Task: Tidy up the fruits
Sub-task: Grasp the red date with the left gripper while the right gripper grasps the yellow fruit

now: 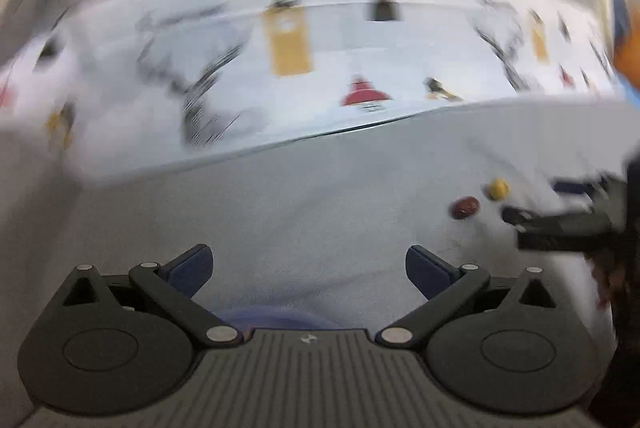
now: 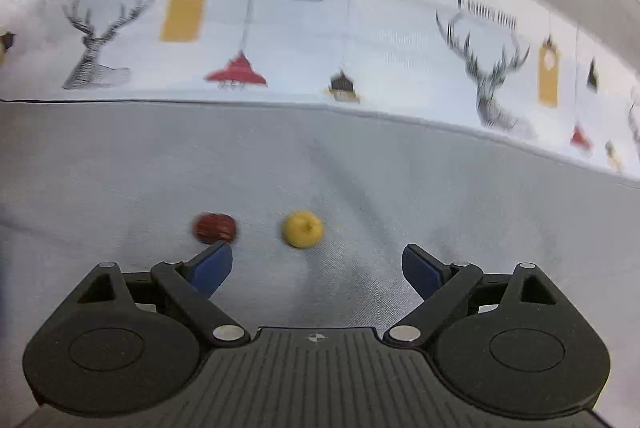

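A small yellow fruit (image 2: 302, 229) and a dark red fruit (image 2: 215, 227) lie on the grey cloth. My right gripper (image 2: 317, 268) is open and empty, just short of them; the yellow fruit sits ahead between its fingers, the red one beyond its left fingertip (image 2: 211, 266). My left gripper (image 1: 309, 268) is open and empty over bare cloth. In the left wrist view the yellow fruit (image 1: 498, 188) and red fruit (image 1: 465, 208) lie far right, with the right gripper (image 1: 560, 224) beside them.
A white printed cloth with deer and lamp patterns (image 2: 320, 40) covers the far side of the grey cloth (image 2: 120, 168). An orange and blue thing (image 1: 628, 48) shows blurred at the left wrist view's right edge. The left view is motion-blurred.
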Motion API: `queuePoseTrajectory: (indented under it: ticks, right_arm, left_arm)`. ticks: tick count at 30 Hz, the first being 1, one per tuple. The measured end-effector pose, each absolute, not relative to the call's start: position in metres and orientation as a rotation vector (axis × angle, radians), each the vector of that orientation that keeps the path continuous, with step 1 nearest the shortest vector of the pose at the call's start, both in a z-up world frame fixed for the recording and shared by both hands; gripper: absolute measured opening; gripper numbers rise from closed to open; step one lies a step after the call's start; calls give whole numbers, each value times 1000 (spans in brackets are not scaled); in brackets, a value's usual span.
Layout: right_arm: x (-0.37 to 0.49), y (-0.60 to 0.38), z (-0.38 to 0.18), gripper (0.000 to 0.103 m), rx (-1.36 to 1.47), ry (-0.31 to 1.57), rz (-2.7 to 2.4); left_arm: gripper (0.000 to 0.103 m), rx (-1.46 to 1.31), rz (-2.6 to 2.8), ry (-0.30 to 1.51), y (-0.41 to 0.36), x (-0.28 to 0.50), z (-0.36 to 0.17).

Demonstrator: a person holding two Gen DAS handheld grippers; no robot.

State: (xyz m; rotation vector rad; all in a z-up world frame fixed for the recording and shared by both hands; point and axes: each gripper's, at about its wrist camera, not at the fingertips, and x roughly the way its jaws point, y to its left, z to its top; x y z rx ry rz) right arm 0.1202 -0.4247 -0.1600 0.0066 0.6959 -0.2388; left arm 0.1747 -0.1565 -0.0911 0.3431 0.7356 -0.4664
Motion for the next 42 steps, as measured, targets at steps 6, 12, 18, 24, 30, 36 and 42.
queuePoseTrajectory:
  ticks: [6,12,18,24,30,36,42]
  right_arm:
    - [143,-446,-184,95,-10,771,-89]
    - [145,-456,-179,96,73,749,-145]
    - [152,-470,-197,96,158,630,-49]
    - [154,-475,-211,102,69,590,7]
    - [151,-480,-212,102,105,575,-60]
    - [146,-497,-214,102,199,546,-18]
    - [149,-486,-214,102,97,584,-54]
  left_arm:
    - [103,405,-712,733,-231,190,-113]
    - [103,265,-603,711,-211,193,-124]
    - [103,473,-631,721,-271,192,-128]
    - [103,376,-725,757,-282,222,-180]
    - [102,335,-621,839,-258,221,-177]
    - [102,458,-742,829,-298,216,-179]
    - [102,352,-708,878,-278,238,-185]
